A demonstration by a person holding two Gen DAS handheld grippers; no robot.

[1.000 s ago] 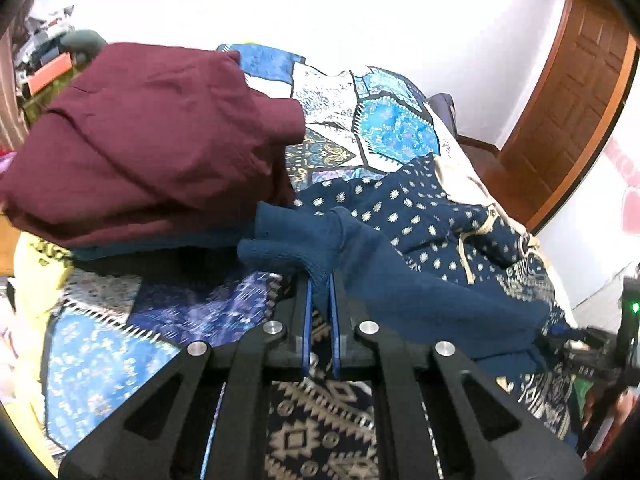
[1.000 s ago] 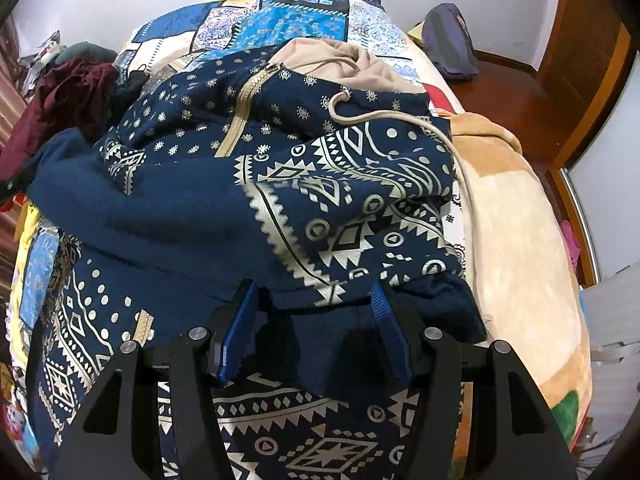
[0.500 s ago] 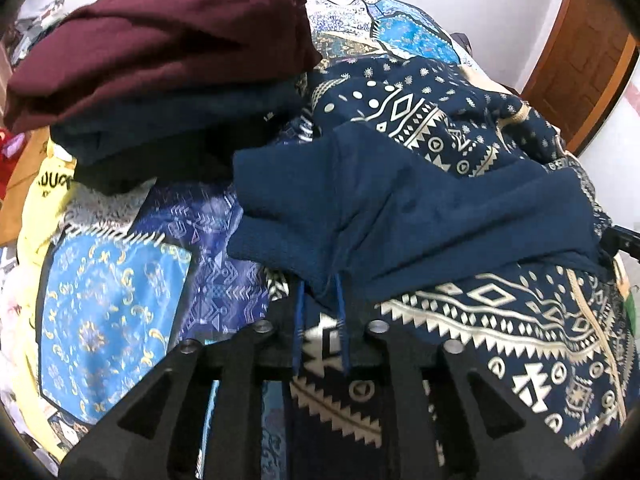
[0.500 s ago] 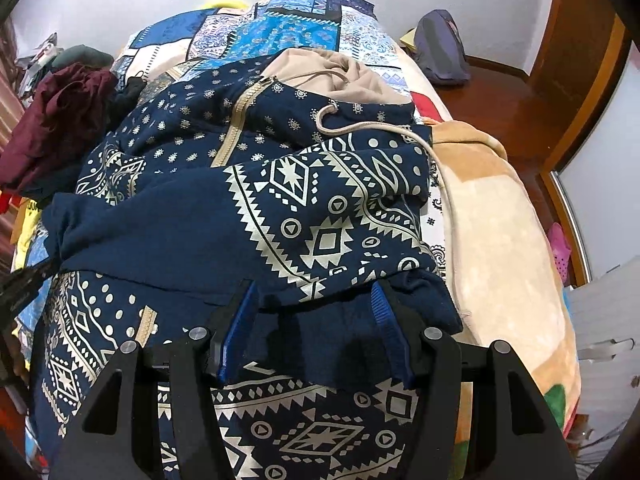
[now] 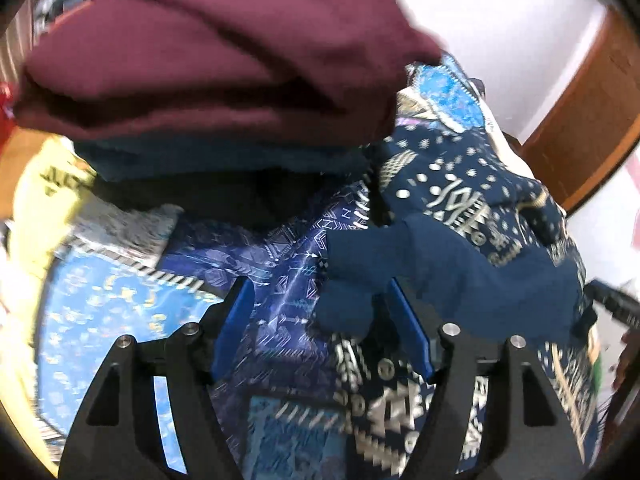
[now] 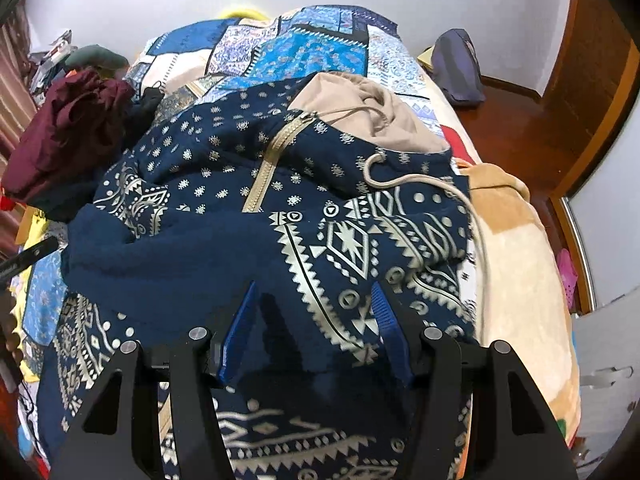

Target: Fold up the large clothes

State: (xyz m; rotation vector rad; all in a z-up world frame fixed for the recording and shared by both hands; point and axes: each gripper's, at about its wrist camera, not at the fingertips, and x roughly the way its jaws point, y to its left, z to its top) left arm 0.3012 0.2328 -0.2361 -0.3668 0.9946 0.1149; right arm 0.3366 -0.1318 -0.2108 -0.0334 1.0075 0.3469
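Navy patterned hoodie [image 6: 320,216] lies spread on the bed's patchwork quilt [image 6: 312,48], directly ahead of and under the right gripper [image 6: 314,324], whose jaws stand apart with cloth between them but not pinched. The left gripper [image 5: 320,320] is also spread wide; the plain navy sleeve cuff [image 5: 400,276] rests against its right finger. Beyond it sits a folded maroon garment [image 5: 224,64] atop a stack.
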